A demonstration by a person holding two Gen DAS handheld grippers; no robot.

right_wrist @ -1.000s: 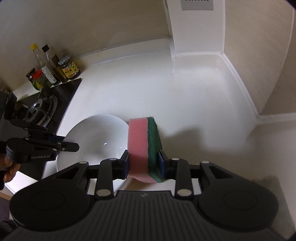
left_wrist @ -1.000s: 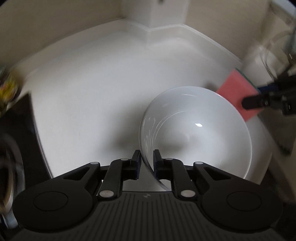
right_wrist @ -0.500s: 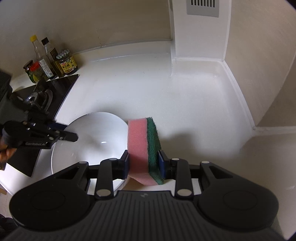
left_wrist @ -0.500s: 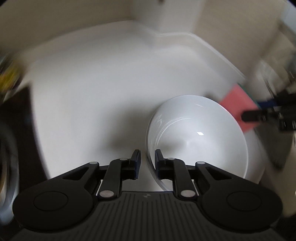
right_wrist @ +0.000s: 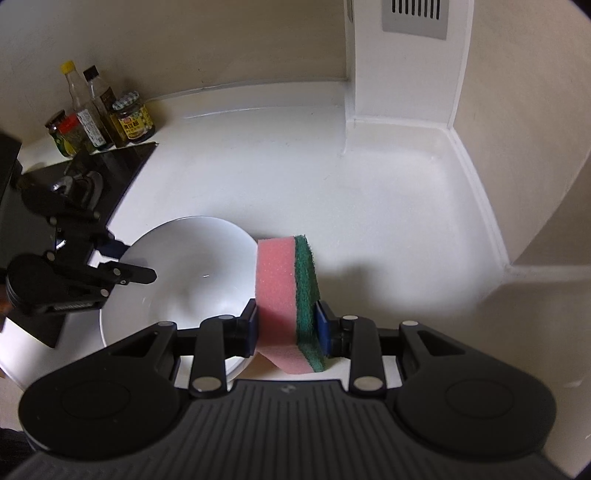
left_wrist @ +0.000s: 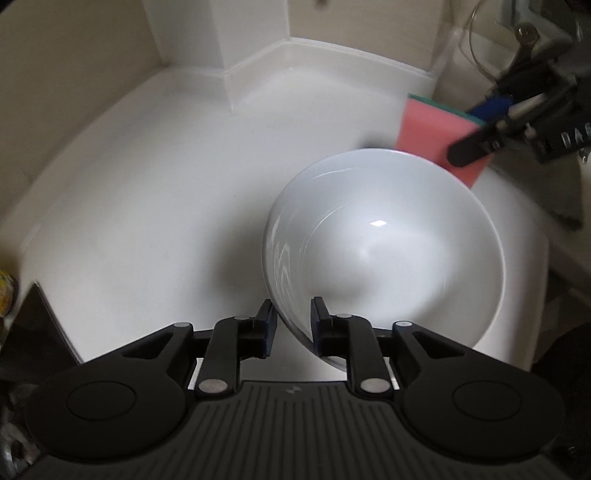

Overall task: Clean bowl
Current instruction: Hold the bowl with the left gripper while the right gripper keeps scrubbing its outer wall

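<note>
Pre-scrub: left gripper (left_wrist: 291, 326) jaws pinching bowl (left_wrist: 384, 254) rim, right gripper (right_wrist: 287, 325) jaws clamping sponge (right_wrist: 286, 291) beside bowl; next, sponge into bowl w/ pink side down.

One white bowl (left_wrist: 384, 251), rim pinched between the left gripper (left_wrist: 291, 325) fingers, so two grippers counting the right gripper (right_wrist: 286, 325); one pink-and-green sponge (right_wrist: 288, 299) clamped in the right one, just right of the bowl; two tall bottles (right_wrist: 86, 110) and three jars (right_wrist: 133, 120), one cluster far left of the right gripper by one black stove (right_wrist: 74, 184); one vent grille (right_wrist: 415, 16) up ahead
</note>
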